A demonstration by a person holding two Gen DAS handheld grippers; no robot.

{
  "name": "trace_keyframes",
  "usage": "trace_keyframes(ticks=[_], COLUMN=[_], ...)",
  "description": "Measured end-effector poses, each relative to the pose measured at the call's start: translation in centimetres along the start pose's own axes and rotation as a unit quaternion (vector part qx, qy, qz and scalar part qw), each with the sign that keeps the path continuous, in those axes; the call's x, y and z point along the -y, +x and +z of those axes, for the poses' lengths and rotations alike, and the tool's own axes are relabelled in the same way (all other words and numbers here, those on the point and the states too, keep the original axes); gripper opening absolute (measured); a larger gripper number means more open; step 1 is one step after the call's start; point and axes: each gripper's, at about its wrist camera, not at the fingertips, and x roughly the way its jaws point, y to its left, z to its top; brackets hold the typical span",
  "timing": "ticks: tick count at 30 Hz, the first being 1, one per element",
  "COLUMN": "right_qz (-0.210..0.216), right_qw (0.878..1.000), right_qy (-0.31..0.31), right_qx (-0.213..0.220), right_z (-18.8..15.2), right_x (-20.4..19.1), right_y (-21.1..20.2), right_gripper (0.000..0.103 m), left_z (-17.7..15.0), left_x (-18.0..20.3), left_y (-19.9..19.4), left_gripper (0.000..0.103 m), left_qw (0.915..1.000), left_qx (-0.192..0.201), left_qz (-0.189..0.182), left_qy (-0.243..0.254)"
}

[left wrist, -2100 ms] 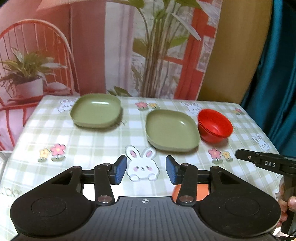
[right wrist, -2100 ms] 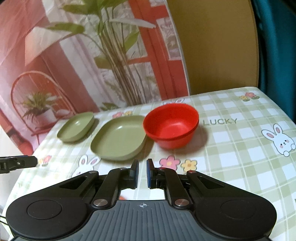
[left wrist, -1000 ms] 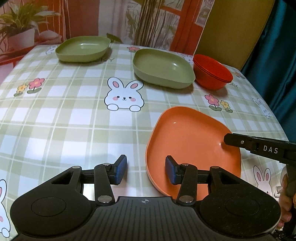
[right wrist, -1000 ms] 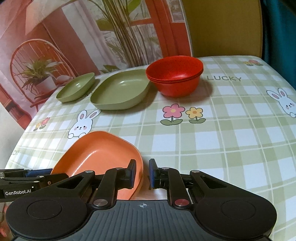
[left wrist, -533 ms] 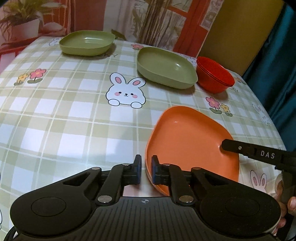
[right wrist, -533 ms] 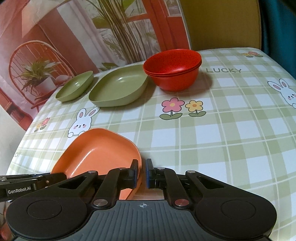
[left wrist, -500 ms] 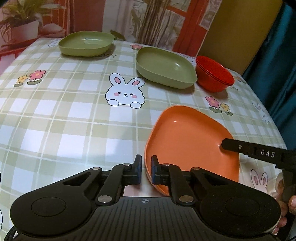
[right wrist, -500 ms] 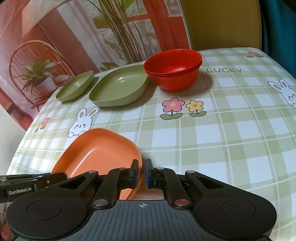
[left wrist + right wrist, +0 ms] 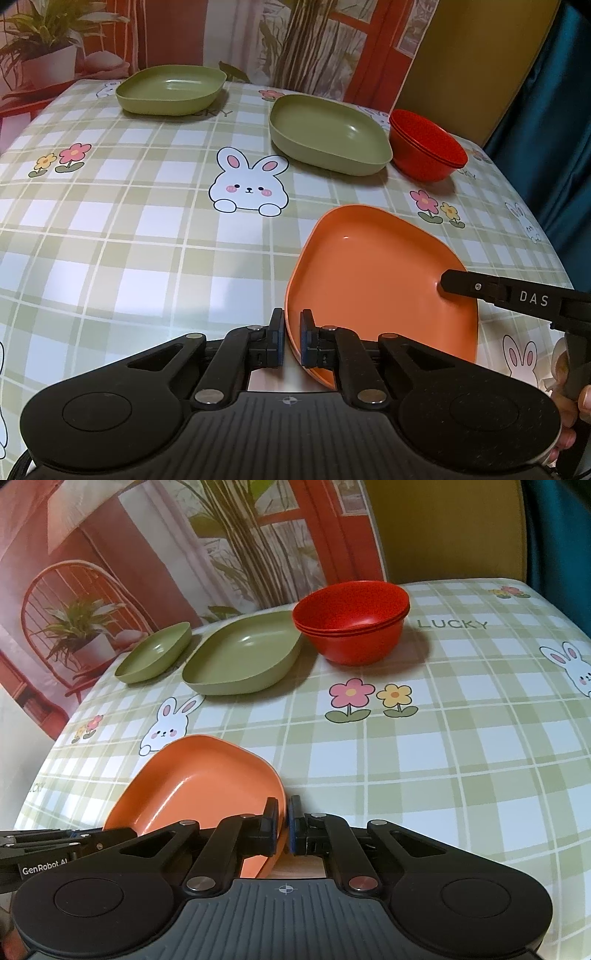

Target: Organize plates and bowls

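Both grippers pinched the glossy orange plate (image 9: 376, 280) at the tablecloth's (image 9: 147, 229) near edge: the left gripper (image 9: 291, 341) at its 7 o'clock rim, the right gripper (image 9: 282, 825) at 5 o'clock. Only the right wrist view showed the red bowls (image 9: 354, 627) stacked, beyond at 12 o'clock, beside two green plates (image 9: 240, 657).

the orange plate (image 9: 373, 273) looks like smooth plastic with a soft sheen and a small highlight. both green plates (image 9: 328, 131) (image 9: 171, 88) and the stacked red bowls (image 9: 354, 622) have the same smooth, semi-matt plastic look. the checked tablecloth (image 9: 129, 229) at centre frame is slick and faintly glossy, like vinyl. the left gripper (image 9: 291, 338) and right gripper (image 9: 282, 825) are matt black plastic with ribbed housings and small shiny metal pins.
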Motion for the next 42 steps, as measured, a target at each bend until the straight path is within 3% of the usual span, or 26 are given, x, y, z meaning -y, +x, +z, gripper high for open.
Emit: trace_keyframes(ticks=[14,24,35,42], right_qz=[0.005,0.012,0.015,0.018], right_qw=[1.000,1.000,0.999,0.997], right_qy=[-0.004,-0.011,-0.023,-0.053], right_qx=[0.001,0.015,0.040,0.057], right_z=[-0.1,1.4,5.9,11.3], right_x=[-0.3,-0.9,-1.5,-2.1], right_y=[0.1,0.0,0.3,1.2], right_gripper=[0.005,0.005,0.003,0.003], left_z=[0.1,1.2,4.8,7.9], left_x=[-0.8,-0.9,-0.8,-0.5], left_y=[-0.2,-0.3,-1.2,-1.1], left_gripper=[0.008,0.008,0.008,0.008], left_qw=[0.9989,0.9988,0.9971,0.9953], left_qx=[0.013,0.016,0.053,0.080], left_qz=[-0.005,-0.001,-0.005,-0.005], left_qy=[-0.045,-0.046,-0.054,-0.054])
